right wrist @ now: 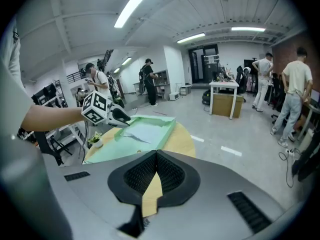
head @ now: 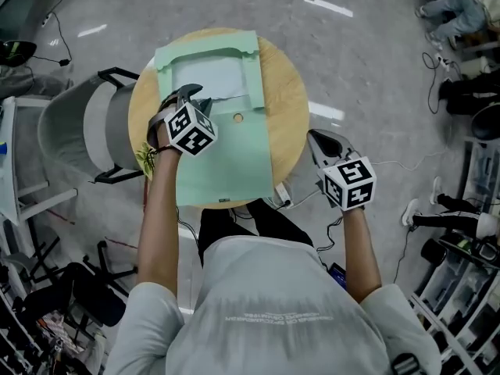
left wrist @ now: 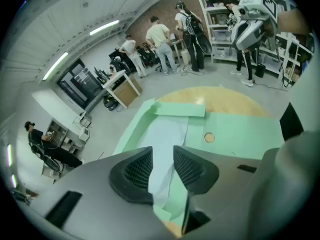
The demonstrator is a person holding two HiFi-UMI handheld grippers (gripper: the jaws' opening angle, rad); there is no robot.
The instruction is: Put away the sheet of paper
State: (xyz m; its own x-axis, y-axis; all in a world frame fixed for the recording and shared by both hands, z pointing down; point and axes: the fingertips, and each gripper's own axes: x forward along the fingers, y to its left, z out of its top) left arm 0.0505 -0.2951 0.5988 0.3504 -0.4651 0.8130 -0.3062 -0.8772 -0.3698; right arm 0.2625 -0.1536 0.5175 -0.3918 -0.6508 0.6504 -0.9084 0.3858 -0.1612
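We judge the thin, pale sheet of paper [head: 212, 78], lying in the open mint-green folder [head: 234, 158] on the round wooden table [head: 287, 92] at upper centre, light and floppy, best pinched by its near edge with our half-open, empty left tool [head: 194, 98], while the right tool [head: 324, 143] hangs shut and empty.

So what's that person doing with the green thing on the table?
A person holds a gripper in each hand at a round wooden table. An open green folder lies on it, with a pale sheet of paper in its far half. The left gripper hangs over the sheet's near edge, jaws apart, not seeming to pinch it. The right gripper waits beside the table, jaws shut and empty.
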